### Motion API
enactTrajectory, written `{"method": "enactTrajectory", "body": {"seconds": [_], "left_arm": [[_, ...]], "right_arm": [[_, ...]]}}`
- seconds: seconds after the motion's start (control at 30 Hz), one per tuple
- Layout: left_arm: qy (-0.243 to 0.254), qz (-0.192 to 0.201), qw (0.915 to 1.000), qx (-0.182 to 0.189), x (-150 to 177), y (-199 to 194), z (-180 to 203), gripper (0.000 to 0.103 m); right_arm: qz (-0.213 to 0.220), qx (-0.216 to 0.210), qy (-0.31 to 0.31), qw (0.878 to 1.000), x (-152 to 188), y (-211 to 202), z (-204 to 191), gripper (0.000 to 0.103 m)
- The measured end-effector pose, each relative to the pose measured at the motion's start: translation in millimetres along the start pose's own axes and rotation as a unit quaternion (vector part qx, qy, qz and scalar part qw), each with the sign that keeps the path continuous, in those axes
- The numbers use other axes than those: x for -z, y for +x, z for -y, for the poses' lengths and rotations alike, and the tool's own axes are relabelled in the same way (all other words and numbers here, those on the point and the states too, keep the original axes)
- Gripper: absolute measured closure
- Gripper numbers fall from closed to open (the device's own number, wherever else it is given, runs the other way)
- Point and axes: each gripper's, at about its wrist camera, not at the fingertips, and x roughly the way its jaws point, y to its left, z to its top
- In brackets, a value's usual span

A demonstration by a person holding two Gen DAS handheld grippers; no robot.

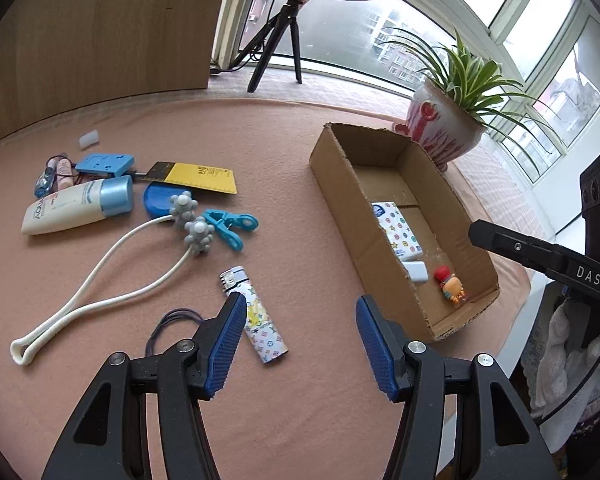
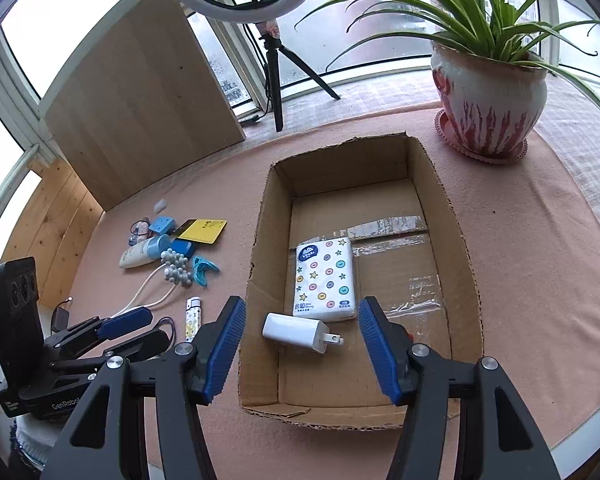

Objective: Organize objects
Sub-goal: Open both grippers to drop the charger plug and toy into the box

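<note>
Both grippers (image 1: 300, 340) (image 2: 302, 344) have black arms, silver screws, ribbed blue pads (image 1: 230, 344).

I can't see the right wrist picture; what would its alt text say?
An open, empty right tool hovers over a cardboard box holding a white charger and a tissue pack. To the left, small items lie scattered on pink cloth; a potted plant stands behind.

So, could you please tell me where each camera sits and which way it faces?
Left wrist: on the left gripper, angled down at the lighter and loose clutter; own open blue fingers show.
Right wrist: on the right gripper, angled down into the cardboard box over the charger; own open fingers show.
Shared: box, tissue pack, lighter, potted plant.
</note>
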Motion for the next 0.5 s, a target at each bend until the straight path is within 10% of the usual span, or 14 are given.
{"method": "enactTrajectory", "body": {"seconds": [0.5], "left_arm": [[-0.037, -0.038, 0.997, -0.057, 35, 5, -89, 0.042]], "right_arm": [[-0.062, -0.042, -0.047, 0.996, 18, 59, -93, 0.048]]}}
